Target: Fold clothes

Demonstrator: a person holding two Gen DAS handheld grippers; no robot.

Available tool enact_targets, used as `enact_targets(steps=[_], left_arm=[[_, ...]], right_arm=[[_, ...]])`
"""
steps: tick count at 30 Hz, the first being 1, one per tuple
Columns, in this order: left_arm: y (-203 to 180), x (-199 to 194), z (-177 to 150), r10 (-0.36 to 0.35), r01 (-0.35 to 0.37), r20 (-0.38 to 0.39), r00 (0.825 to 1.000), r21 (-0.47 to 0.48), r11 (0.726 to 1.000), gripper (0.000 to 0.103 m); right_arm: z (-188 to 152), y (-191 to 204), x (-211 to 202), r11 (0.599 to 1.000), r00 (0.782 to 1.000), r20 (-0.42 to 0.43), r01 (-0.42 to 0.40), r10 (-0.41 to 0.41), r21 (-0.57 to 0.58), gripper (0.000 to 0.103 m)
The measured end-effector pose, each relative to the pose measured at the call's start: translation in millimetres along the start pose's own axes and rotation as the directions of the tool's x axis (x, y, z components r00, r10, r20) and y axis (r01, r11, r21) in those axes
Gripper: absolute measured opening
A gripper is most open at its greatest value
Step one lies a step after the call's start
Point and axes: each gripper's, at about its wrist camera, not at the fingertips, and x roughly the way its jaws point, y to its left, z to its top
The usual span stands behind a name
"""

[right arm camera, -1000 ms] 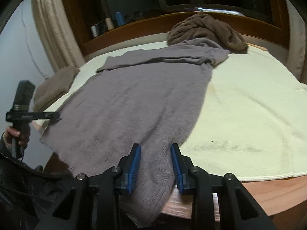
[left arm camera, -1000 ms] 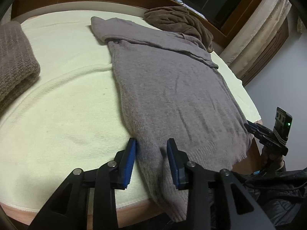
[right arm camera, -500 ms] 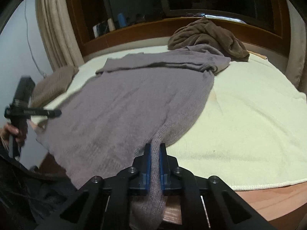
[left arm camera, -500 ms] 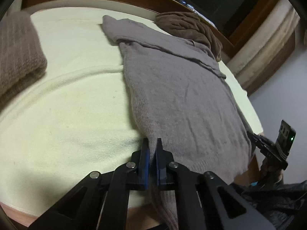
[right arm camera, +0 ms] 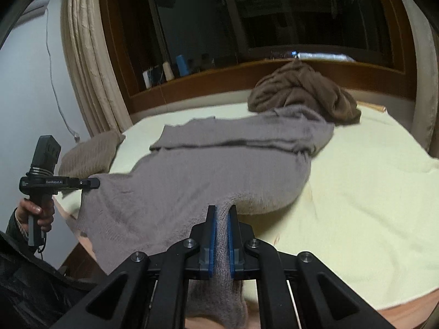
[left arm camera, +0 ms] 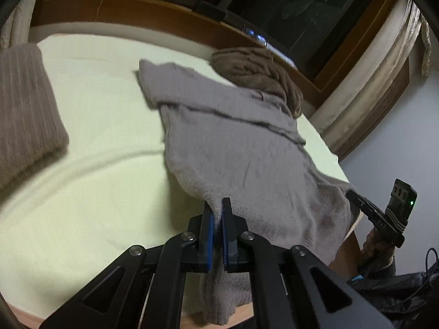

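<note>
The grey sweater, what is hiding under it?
Under the grey sweater lies the cream blanket, showing all around it. Its far end lies on the brown clothes pile. Whatever else it covers stays hidden.

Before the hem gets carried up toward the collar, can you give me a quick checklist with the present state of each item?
1. Left tongs shut on the grey sweater at its hem corner: ok.
2. Right tongs shut on the other hem corner: ok.
3. Hem lifted off the cream blanket at both grips: ok.
4. Sleeves folded across the top of the sweater, lying flat: ok.
5. Landing area clear: not ok, the brown garment pile touches or overlaps the sweater's collar end.
6. Folded knit at the blanket's left side out of the way: ok.
</note>
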Motion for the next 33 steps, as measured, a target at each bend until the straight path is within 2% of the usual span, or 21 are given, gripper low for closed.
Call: enact_targets(steps=[9,17,27,33], left_arm=[[-5.6,-22.1,38.2,0.006,-0.011,0.109,0.994,0.038,0.999,0.005],[-12.2,-19.9,77.8,0.005,-0.014,0.164,0.986,0.057,0.998,0.005],[-8.5,25.2,134.0,0.014,-0.021,0.150,0.989,0.048,0.999,0.005],[6.5,63.6,158.2,0.045,-0.047,0.113,0.993,0.012,0.999,0.005]], right_arm=[[37.3,4.5,-0.7,0.995,0.997,0.068,0.053,-0.048,-0.084,0.007],[77.7,-2.2,6.2,0.988,0.986,0.140,0.109,-0.094,-0.107,0.007],[117.4,-30.4,61.0,0.990,0.983,0.127,0.138,-0.133,-0.026,0.007],[136.8,-56.3,109.8,0.987,0.986,0.058,0.158,-0.158,0.012,0.007]])
